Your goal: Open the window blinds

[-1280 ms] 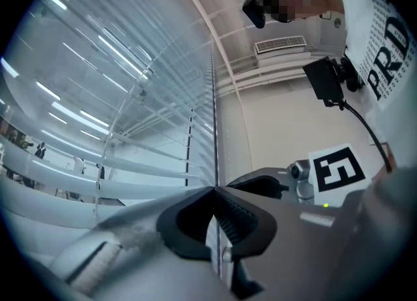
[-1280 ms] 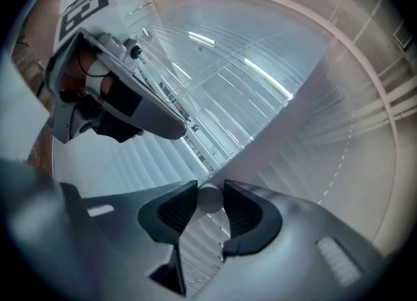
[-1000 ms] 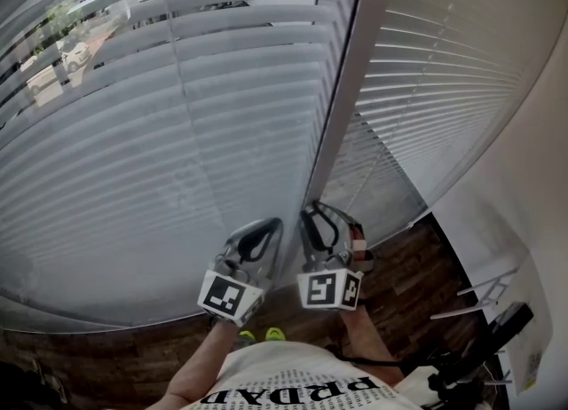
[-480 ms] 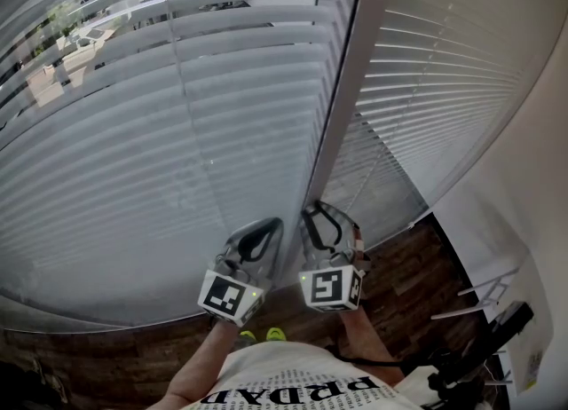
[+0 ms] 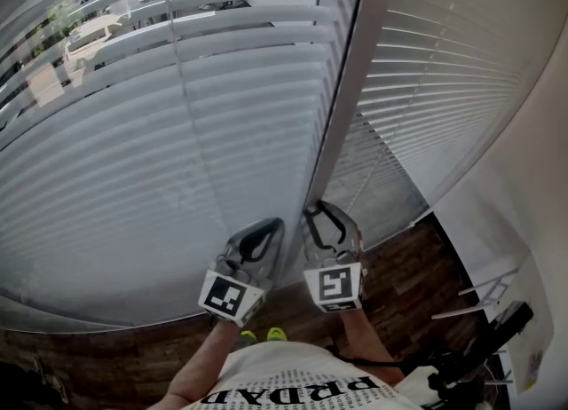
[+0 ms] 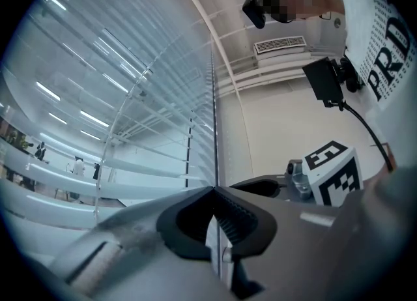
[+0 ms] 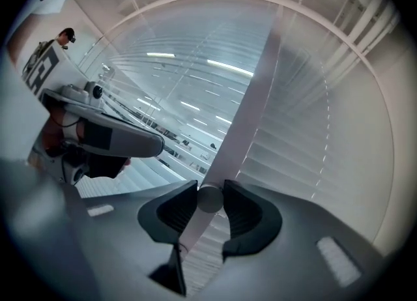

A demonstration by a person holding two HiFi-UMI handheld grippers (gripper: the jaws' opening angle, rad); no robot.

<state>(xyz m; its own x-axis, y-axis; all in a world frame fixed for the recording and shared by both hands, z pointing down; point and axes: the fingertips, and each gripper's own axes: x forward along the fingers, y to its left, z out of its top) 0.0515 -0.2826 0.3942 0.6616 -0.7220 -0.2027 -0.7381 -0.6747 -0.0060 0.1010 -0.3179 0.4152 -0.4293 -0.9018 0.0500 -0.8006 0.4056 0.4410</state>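
Two blinds hang at the window, left blind (image 5: 160, 133) and right blind (image 5: 444, 80), split by one post (image 5: 351, 71). Slats lie mostly flat, with gaps only near the top. Both grippers sit low by the post. My right gripper (image 7: 210, 190) clamps the single tilt wand (image 7: 210, 200) at its round end, ready for twisting, I judge. My left gripper (image 6: 212, 192) is closed on nothing, spare.

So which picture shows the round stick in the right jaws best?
The right gripper view: it looks straight along the right gripper at the stick, pinched end-on between the jaws. The head view shows that gripper from above, but I cannot pick out the stick there. The left gripper view shows only its marker cube.
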